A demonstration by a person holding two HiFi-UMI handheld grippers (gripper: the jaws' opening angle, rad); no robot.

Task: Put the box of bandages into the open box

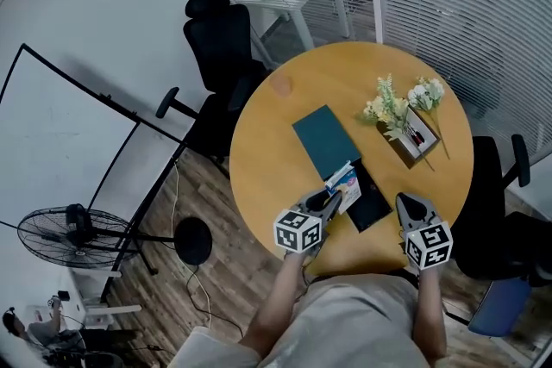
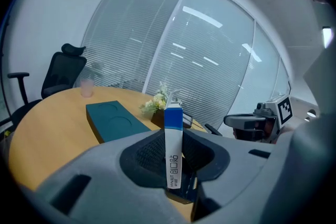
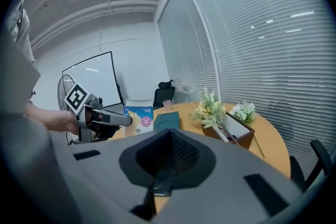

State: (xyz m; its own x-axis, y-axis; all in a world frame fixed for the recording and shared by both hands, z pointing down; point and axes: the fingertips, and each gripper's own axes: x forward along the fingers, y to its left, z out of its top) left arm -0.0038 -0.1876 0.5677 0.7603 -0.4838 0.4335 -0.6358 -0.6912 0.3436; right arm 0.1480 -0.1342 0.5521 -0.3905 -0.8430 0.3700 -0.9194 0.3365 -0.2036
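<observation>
Box of bandages (image 2: 173,145) stands upright between the jaws of the left gripper (image 1: 330,204), which are closed on its two broad faces near the lower end. It is held clear of the table (image 1: 267,172), at the near left edge of the open box (image 1: 373,204). The teal lid (image 1: 326,140) lies just beyond. The right gripper (image 1: 407,207) hangs near the open box's other side, jaws together and empty. The carton is judged light, thin card that dents easily. A moderate squeeze on the broad faces, clear of the raised top flap, suits it.
</observation>
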